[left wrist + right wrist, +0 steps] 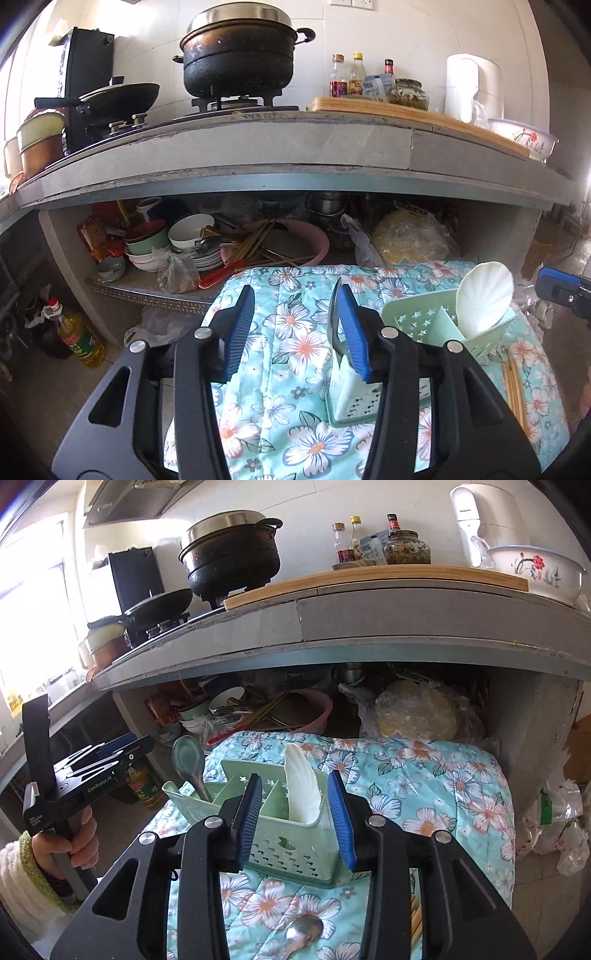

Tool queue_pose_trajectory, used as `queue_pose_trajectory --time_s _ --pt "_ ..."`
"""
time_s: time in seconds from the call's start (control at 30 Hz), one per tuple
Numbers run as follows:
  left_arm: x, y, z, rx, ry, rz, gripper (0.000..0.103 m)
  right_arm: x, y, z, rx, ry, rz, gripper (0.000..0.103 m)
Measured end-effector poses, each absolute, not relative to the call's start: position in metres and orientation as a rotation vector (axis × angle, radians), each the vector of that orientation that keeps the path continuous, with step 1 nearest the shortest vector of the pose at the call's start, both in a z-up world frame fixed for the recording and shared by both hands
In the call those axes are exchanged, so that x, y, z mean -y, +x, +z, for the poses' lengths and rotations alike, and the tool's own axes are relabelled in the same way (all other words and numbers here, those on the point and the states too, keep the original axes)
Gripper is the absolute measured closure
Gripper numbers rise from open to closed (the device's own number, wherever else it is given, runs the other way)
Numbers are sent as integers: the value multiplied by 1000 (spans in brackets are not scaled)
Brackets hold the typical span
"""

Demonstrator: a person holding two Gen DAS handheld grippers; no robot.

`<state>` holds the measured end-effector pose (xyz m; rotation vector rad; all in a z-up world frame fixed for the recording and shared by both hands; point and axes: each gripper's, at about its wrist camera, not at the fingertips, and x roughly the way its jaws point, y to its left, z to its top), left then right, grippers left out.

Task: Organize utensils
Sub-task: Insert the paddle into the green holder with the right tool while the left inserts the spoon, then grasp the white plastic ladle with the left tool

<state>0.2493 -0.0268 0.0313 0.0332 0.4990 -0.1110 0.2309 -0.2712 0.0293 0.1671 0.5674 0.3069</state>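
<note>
We see a green caddy [291, 834] standing on a floral cloth [424, 775], split into compartments by thin walls. A white shell-shaped scoop [301, 786] stands upright in the compartment nearest our right gripper [297, 819]. A grey-green spoon [188, 757] leans in the compartment at the far left end, bowl up. The middle sections look empty from the right view.

Right gripper: jaws apart, holding nothing, straddling the near end of the caddy without touching it.

Left gripper [293, 332]: jaws also spread and empty, hovering over bare cloth just left of the caddy [417, 321]. From this side the scoop [484, 299] rises above the caddy's far section.

Loose items on the cloth: a metal spoon [304, 936] lying flat near the right gripper's base, and a bundle of chopsticks [513, 387] beside the caddy on the right edge of the left view.

Behind the cloth, an open shelf [147, 284] under the worktop [258, 147] holds stacked bowls [192, 229], a pink basin [314, 240] with more chopsticks across it, and a bagged yellow lump [410, 236].
</note>
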Motion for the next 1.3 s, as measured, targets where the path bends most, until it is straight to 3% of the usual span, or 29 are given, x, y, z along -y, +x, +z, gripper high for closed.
queue_pose_trajectory --time_s 0.1,0.4,0.8,1.0,1.3 --pt "19 230 34 -478 14 -117 52 287 211 31 -562 238 310 65" --pt "9 174 19 -507 -24 -190 52 328 138 8 -628 398 257 64" --pt "61 125 -55 -703 35 -465 52 337 79 -91 -884 699 225 64" --pt "128 90 -69 -675 329 -703 52 346 73 -113 -898 787 178 64" --pt "203 51 -100 -489 835 -809 52 364 71 -115 -866 829 158 64"
